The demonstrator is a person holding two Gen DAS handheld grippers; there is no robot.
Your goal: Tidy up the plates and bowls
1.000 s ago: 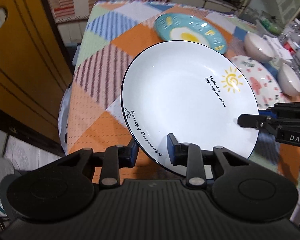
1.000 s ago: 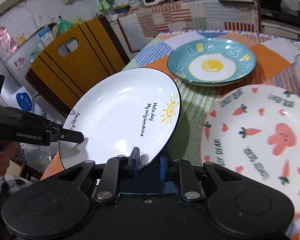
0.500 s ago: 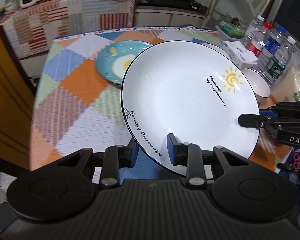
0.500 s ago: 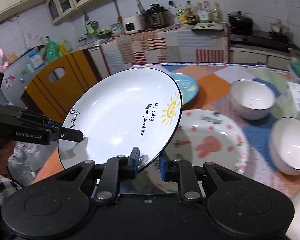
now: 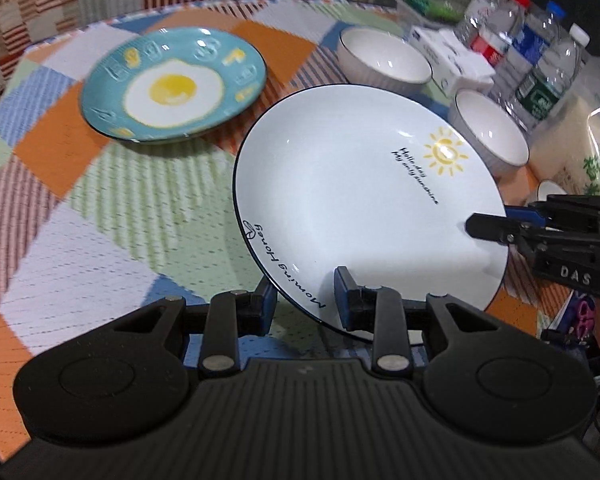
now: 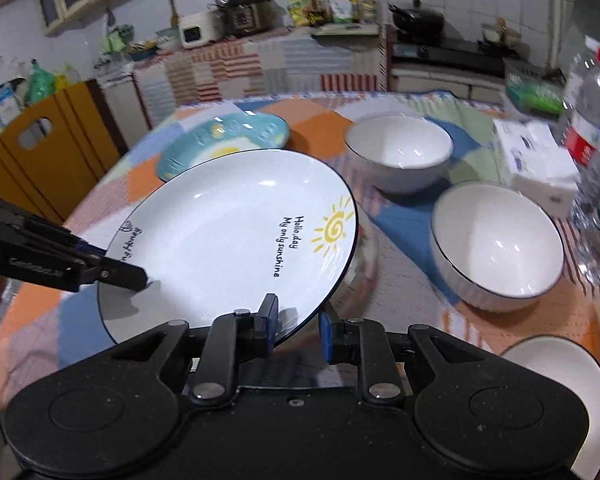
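A white sun-print plate with a dark rim is held tilted above the table by both grippers; it also shows in the right wrist view. My left gripper is shut on its near rim. My right gripper is shut on the opposite rim. A teal fried-egg plate lies flat at the back left. Two white bowls stand to the right. Another white bowl's rim shows at lower right. The plate hides most of what lies under it.
The round table has a patchwork cloth. Water bottles and a tissue box stand along the right edge. A yellow chair is at the far left, and a kitchen counter is behind.
Both grippers have carried the white plate forward over the table, toward the bowls. The teal plate and bowls are nearer now. The carrot-print plate seen earlier is hidden under the white plate.
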